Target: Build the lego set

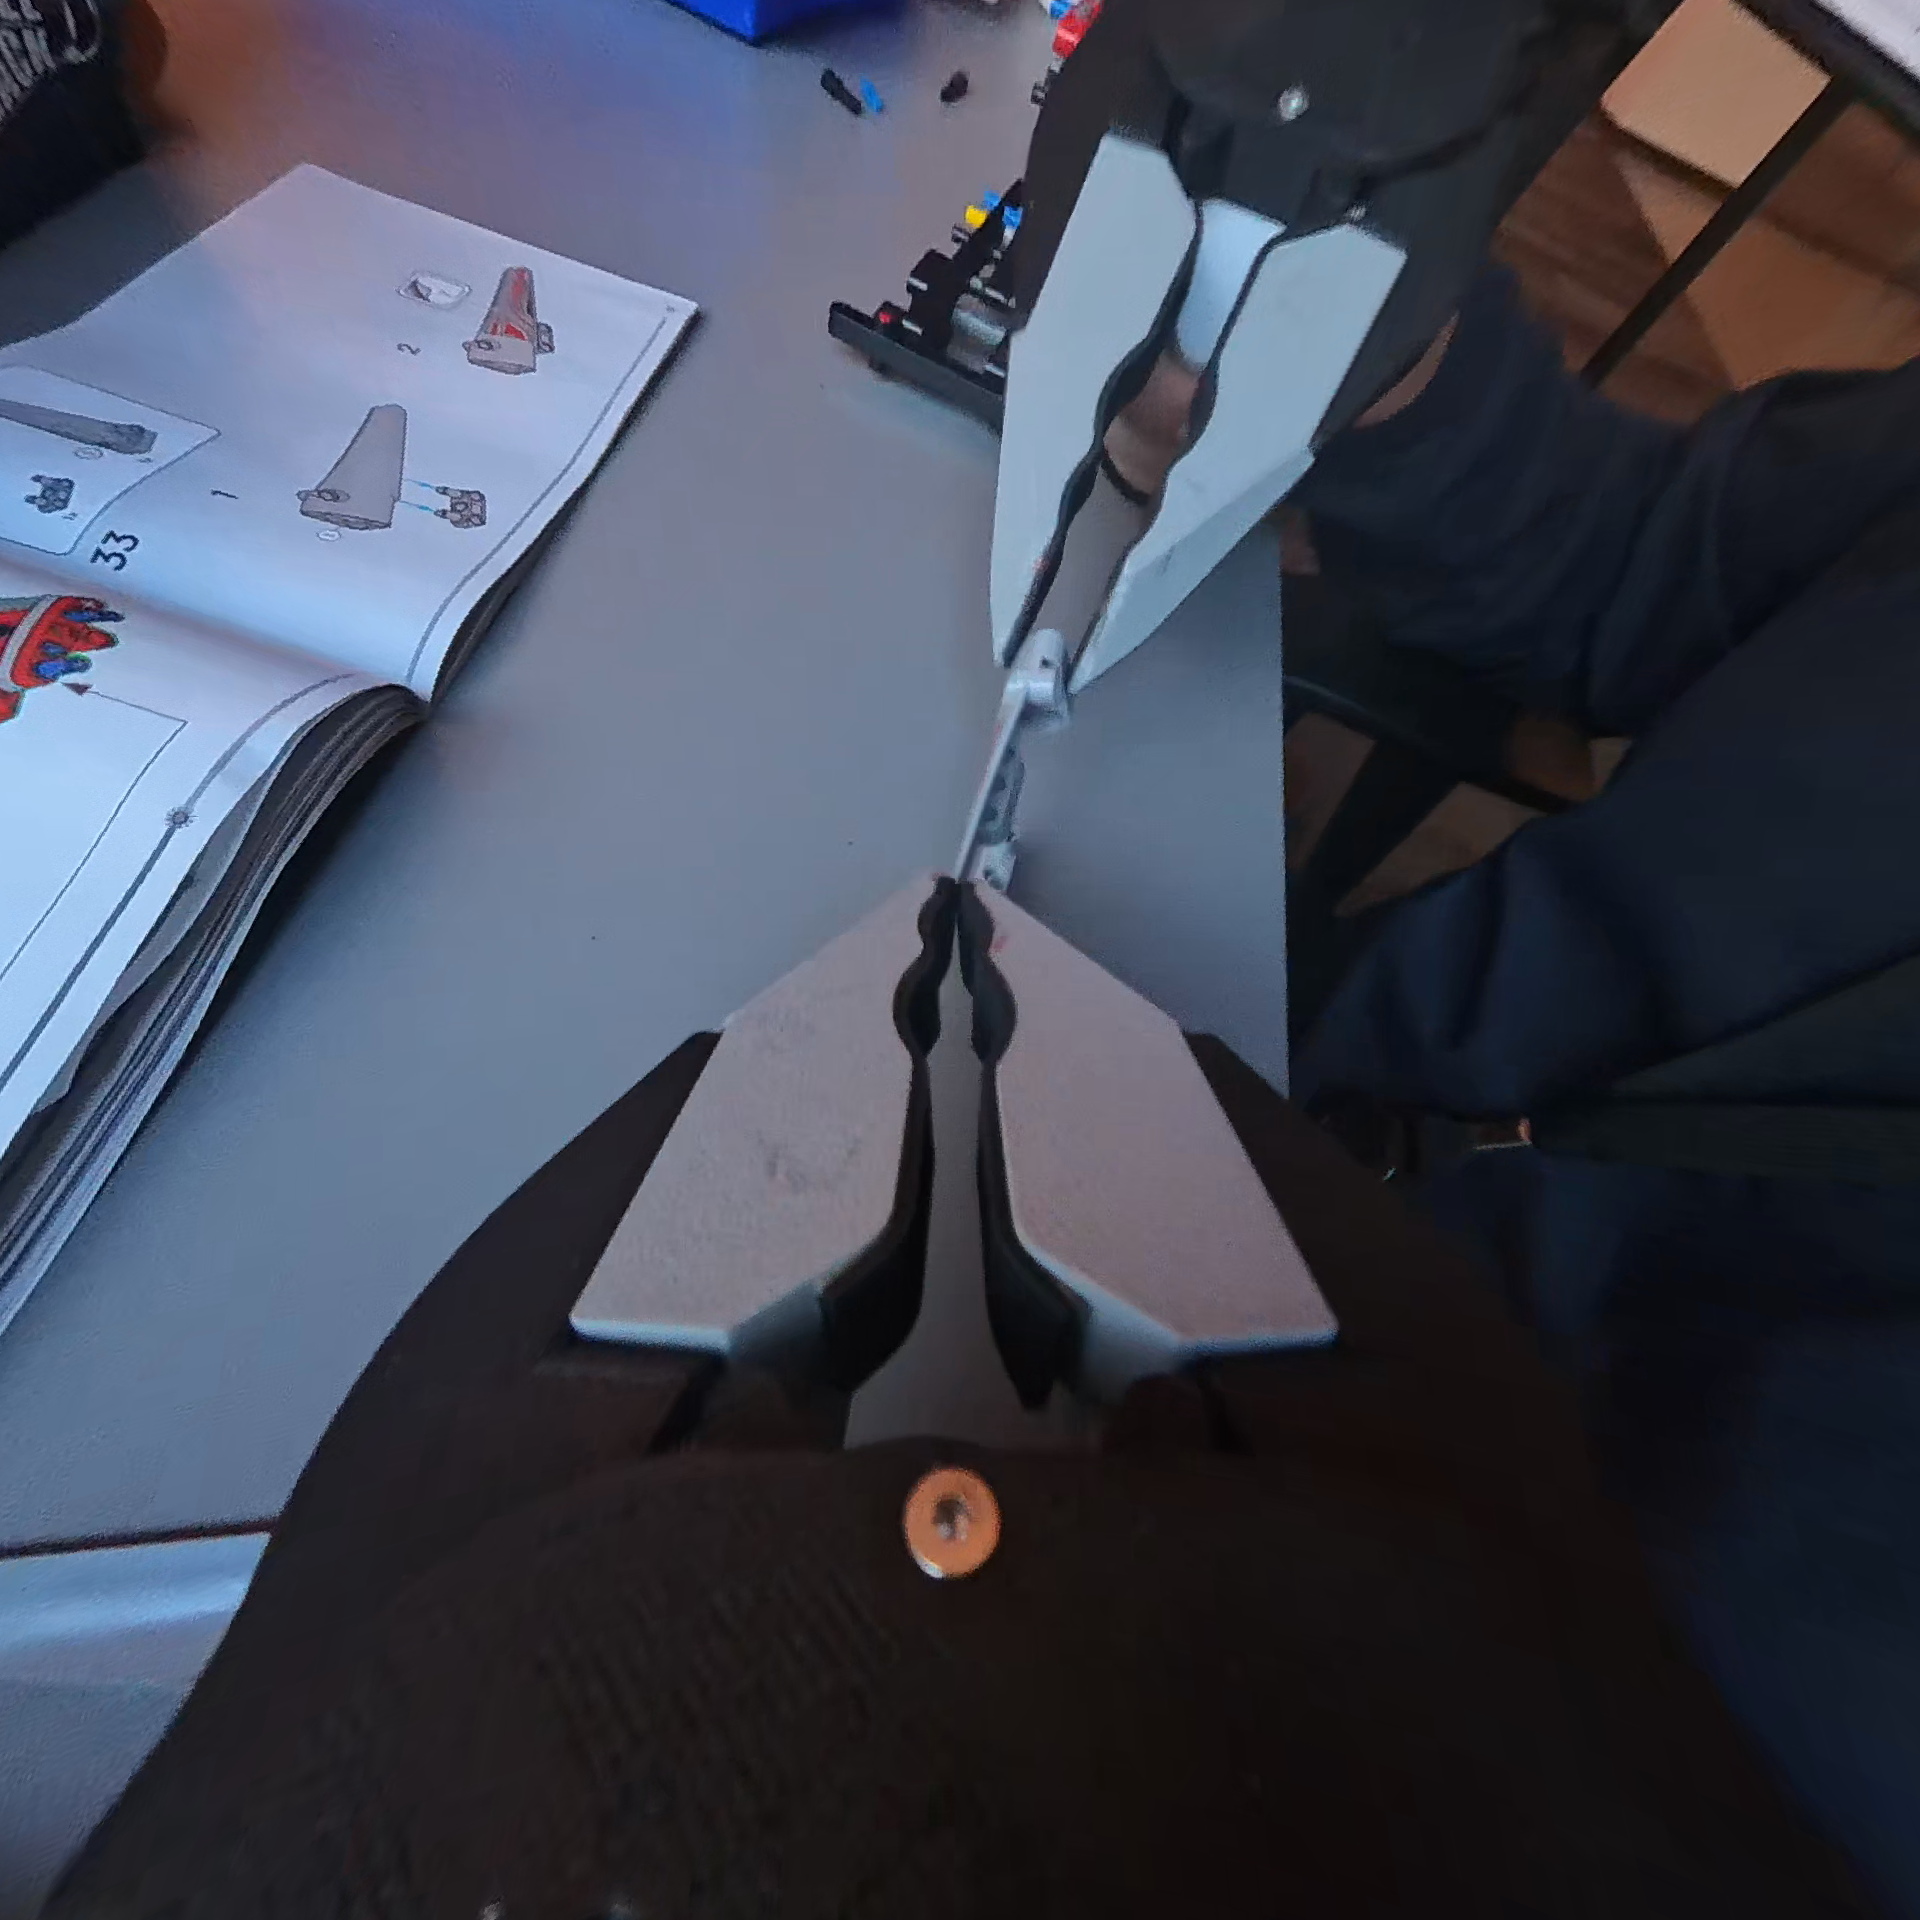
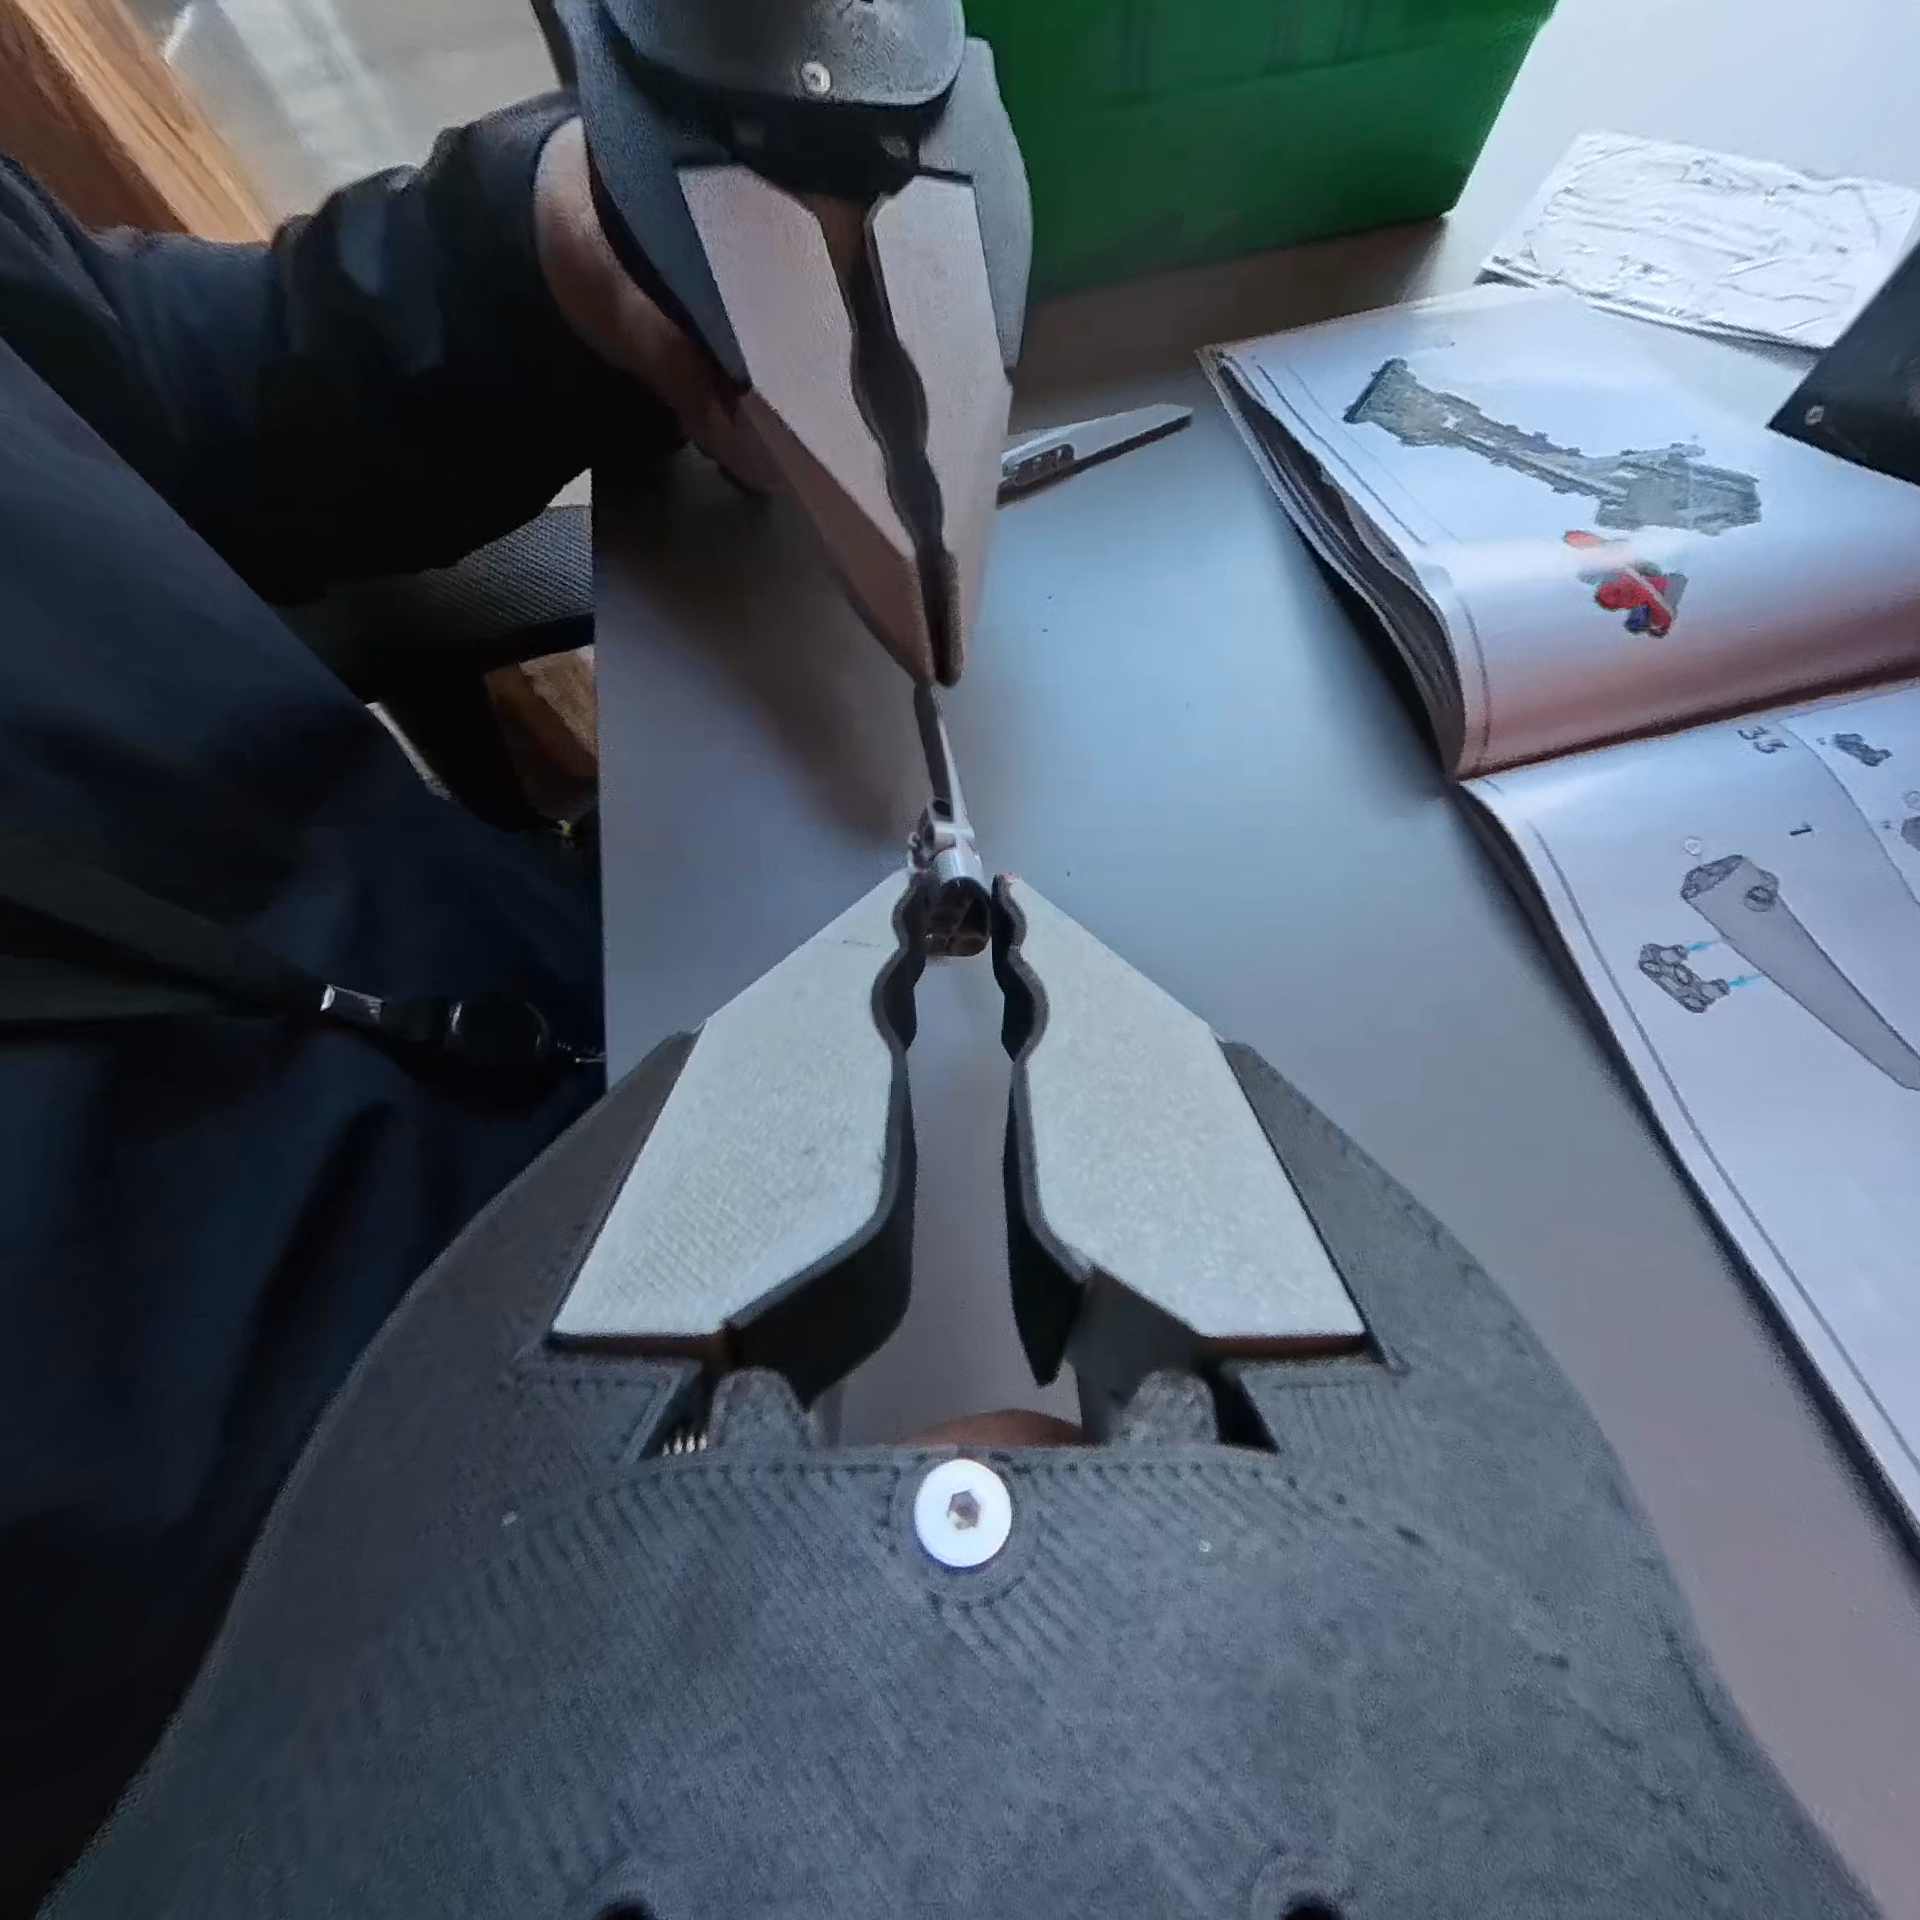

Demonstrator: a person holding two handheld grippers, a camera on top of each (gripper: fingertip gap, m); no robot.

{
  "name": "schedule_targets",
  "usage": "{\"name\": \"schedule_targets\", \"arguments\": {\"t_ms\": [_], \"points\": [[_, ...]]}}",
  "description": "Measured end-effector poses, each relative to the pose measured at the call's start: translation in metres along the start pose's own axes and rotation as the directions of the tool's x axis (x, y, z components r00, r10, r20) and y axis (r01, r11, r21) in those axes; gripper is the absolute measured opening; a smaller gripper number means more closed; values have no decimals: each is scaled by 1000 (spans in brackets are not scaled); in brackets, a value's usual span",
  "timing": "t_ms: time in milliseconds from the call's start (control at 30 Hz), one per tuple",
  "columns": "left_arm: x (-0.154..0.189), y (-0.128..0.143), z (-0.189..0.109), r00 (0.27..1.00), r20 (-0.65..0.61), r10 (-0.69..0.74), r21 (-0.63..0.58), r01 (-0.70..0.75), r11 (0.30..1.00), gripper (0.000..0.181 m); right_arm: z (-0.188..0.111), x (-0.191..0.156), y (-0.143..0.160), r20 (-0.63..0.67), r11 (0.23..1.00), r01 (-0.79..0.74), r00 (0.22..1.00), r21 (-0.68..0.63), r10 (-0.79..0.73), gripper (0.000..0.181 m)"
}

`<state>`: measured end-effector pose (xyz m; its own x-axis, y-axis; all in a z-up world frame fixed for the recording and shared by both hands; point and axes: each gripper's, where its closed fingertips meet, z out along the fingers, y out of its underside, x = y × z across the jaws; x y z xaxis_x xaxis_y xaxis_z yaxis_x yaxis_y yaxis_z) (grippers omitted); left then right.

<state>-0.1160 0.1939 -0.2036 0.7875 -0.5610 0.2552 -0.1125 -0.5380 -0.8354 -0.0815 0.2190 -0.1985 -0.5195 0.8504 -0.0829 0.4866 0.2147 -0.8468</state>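
My left gripper is shut on the near end of a thin light-grey lego panel and holds it above the grey table. My right gripper is shut on a small dark-grey connector piece and holds it against the panel's far end. The two grippers face each other tip to tip near the table's edge. In the left wrist view the right gripper comes in from above. In the right wrist view the left gripper does the same.
An open instruction booklet lies to the left and also shows in the right wrist view. A partly built black lego assembly and small loose pieces lie beyond. A green bin and a flat grey part sit farther off. The table edge borders a person's dark clothing. One gripper's finger ends stand about 5 cm off the other's.
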Motion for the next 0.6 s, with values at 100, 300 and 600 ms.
{"name": "schedule_targets", "arguments": {"t_ms": [100, 300, 600], "points": [[1, -1, 1, 1000, 3, 12, -3, -12, 1000, 5, -2, 0, -1, -17, 1000, 6, 1000, 12, -6, 9], [1, 6, 6, 999, 2, 36, -47, -36, 998, 2, -2, -5, -2, -12, 998, -16, 1000, 67, 16, 9], [9, 3, 1, 989, 16, 146, -64, -145, 987, 0, 2, -9, 7, 2, 998, 7, 1000, 63, -8, 10]]}}
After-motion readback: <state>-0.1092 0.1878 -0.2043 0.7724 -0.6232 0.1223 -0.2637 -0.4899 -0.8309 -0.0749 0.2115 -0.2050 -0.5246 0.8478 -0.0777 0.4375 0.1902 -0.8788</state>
